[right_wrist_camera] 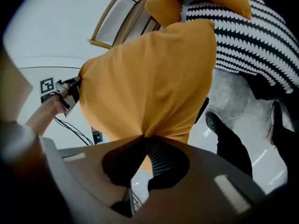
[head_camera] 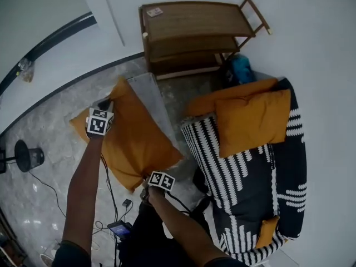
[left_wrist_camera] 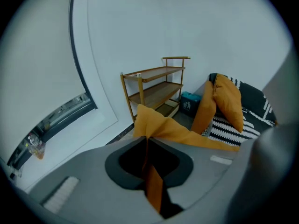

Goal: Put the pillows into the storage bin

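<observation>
An orange pillow is held up off the floor by two opposite corners. The left claw is pressed together on the far corner, with a fold of orange cloth pinched between its jaws. The right claw is clamped in the same way on the near corner, where the cloth is gathered into a tight bunch. The pillow is stretched flat between the two claws and tilted.

Behind and partly under the pillow a pale grey box is seen. It is taken to be the storage bin. Its inside is not shown, so it cannot be told whether anything has been put in it already.

The step in hand is judged to be the carrying of this pillow to the bin; it has not yet been lowered in or let go. A good part of the task appears to be left. Two more large orange pillows are seen on the striped sofa, a front pillow leaned against a back pillow, and a small orange cushion is seen at the sofa's near end. A wooden shelf is placed against the wall beyond the box.
</observation>
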### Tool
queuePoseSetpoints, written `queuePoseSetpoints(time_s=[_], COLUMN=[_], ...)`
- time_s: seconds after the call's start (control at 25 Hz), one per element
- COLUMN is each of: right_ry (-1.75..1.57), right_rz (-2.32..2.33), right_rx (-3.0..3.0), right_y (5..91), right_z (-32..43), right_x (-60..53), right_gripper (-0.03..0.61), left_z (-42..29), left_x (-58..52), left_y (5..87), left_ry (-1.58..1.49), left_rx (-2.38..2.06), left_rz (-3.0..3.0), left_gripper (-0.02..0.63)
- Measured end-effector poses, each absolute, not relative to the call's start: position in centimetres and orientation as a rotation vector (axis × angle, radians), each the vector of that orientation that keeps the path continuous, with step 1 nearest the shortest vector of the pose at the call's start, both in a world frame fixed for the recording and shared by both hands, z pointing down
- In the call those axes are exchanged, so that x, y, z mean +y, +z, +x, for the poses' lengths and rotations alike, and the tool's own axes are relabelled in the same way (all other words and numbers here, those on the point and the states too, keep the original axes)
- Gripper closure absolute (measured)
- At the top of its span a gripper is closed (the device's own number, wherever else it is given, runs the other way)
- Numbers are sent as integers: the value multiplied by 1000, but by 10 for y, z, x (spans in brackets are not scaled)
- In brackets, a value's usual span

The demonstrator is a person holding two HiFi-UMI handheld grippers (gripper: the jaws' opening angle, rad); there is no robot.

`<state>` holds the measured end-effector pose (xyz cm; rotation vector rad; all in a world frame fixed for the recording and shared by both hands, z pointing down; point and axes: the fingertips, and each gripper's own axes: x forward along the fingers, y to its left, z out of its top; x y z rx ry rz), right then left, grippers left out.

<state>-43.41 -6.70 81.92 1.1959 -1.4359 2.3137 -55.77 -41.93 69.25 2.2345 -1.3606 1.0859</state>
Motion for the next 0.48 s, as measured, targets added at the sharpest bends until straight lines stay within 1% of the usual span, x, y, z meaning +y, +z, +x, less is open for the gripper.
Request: queuePoseSetpoints(time_s=[0.28,0.48], right_ry=[2395,2412], right_rz=[1063,999], right_rx=[-1323,-1276], right_y=[841,851], right_z=[-467,-477], right_x=[-71,-74], right_gripper=[560,558], left_z=[-536,-528], left_x=[-445,-455], left_y=[732,746], left_ry=[1167,1192], left_rx=[-1252,-1232], left_rz=[2221,2214], left_gripper=[595,592])
